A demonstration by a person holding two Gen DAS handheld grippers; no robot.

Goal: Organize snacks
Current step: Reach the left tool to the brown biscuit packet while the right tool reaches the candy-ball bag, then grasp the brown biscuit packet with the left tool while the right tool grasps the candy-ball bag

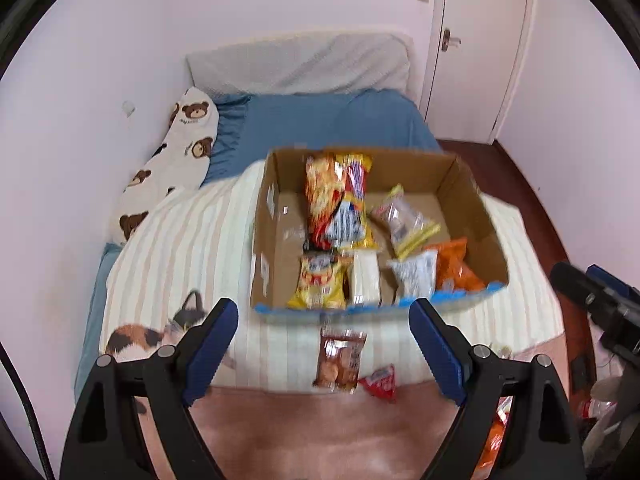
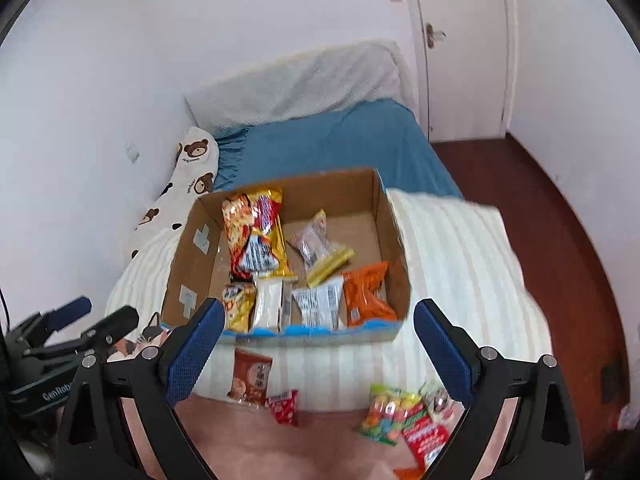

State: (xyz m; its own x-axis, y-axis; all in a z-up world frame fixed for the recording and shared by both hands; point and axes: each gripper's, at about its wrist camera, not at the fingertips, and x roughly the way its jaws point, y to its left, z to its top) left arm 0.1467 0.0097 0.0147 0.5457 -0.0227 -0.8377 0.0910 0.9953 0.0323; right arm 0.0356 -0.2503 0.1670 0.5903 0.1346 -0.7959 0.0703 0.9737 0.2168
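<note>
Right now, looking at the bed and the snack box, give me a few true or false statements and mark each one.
1. The left gripper is shut on a packet. False: it is open and holds nothing.
2. The cardboard box already holds several snacks. True.
3. The brown snack packet lies outside the box, just in front of it. True.
4. The orange packet lies on the floor. False: it is inside the box, at its near right corner.
5. The right gripper is open. True.
</note>
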